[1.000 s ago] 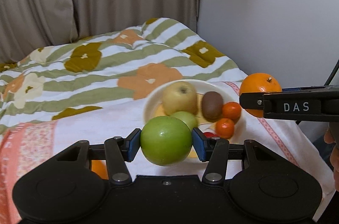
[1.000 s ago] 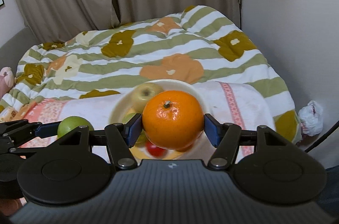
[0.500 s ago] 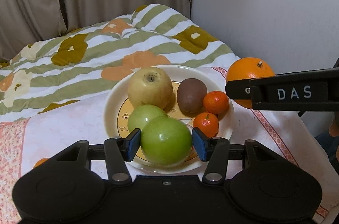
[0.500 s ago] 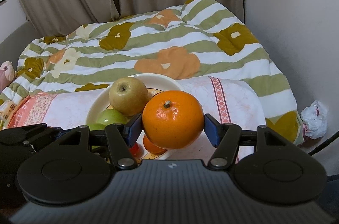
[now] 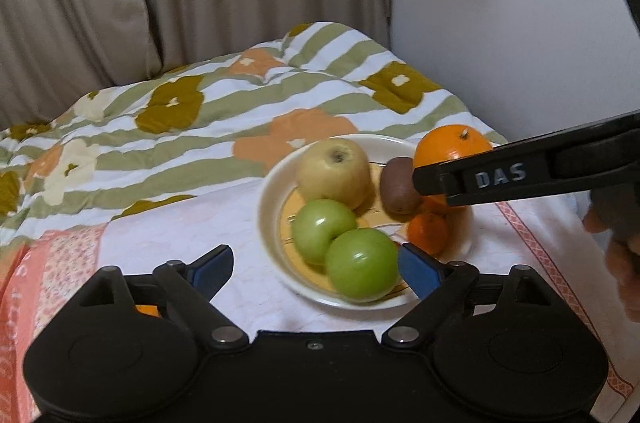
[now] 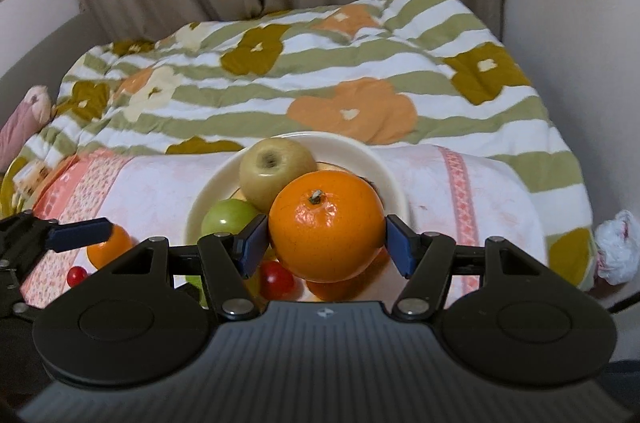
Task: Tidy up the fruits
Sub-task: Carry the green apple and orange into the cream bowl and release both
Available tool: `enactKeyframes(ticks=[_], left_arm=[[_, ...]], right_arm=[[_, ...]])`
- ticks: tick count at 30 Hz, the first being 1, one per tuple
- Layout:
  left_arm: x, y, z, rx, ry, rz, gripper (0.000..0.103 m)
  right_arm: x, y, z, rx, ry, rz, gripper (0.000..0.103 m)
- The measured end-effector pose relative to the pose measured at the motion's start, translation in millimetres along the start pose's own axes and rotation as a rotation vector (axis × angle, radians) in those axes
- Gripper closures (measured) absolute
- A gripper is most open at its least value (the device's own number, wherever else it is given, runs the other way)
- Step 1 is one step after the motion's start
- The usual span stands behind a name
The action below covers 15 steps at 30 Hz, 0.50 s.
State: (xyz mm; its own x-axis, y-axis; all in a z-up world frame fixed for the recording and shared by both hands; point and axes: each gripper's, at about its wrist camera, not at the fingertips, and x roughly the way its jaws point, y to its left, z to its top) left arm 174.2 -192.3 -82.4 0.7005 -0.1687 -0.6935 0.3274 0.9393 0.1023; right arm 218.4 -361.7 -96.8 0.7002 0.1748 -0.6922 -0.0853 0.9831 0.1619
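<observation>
Green apple [image 5: 362, 265] now sits on the plate [image 5: 272, 223] between my opening left tool [image 5: 316, 269], right tool [image 6: 326, 241] gripping the orange [image 6: 326, 225], strays left beside it.

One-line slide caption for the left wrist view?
Left gripper opening beside green apple on the plate; right gripper holds orange.

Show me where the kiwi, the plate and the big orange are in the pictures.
kiwi [image 5: 398, 185]: left wrist view, middle of its brown skin.
plate [image 5: 269, 223]: left wrist view, bare left rim.
big orange [image 6: 326, 225]: right wrist view, front of the peel, below the stem.
</observation>
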Motion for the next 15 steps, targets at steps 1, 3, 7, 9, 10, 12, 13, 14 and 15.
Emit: enactKeyframes(ticks=[1,3,7,9,10,12,13,14,15], left_arm=[[-1.0,2.6,-1.2,-0.006,0.002,0.007,0.010],[-2.1,8.3,-3.6,-0.016,0.008,0.023,0.010],[-2.4,21.2,-8.0,-0.040,0.023,0.045,0.010],[-2.7,26.7,-9.8,-0.050,0.027,0.056,0.010],[-2.5,29.0,-9.8,-0.054,0.028,0.060,0.010],[-2.0,32.8,-11.0,-0.063,0.031,0.066,0.010],[-1.6,34.0,-11.6,-0.066,0.033,0.068,0.010],[-1.0,34.6,-11.6,-0.068,0.034,0.070,0.010],[-0.6,35.6,-12.0,-0.070,0.035,0.070,0.010]], right_arm=[[4.0,4.1,1.6,-0.011,0.003,0.003,0.026],[17.3,14.2,4.1,-0.029,0.012,0.016,0.026],[31.7,22.7,6.1,-0.049,0.016,0.024,0.026],[34.9,25.2,6.2,-0.054,0.018,0.023,0.026],[37.7,25.7,6.7,-0.055,0.020,0.023,0.026],[44.4,26.0,6.4,-0.055,0.030,0.022,0.026],[44.4,26.0,6.4,-0.055,0.030,0.022,0.025],[45.4,26.2,6.0,-0.057,0.032,0.022,0.025],[46.0,25.8,5.3,-0.060,0.033,0.021,0.024]])
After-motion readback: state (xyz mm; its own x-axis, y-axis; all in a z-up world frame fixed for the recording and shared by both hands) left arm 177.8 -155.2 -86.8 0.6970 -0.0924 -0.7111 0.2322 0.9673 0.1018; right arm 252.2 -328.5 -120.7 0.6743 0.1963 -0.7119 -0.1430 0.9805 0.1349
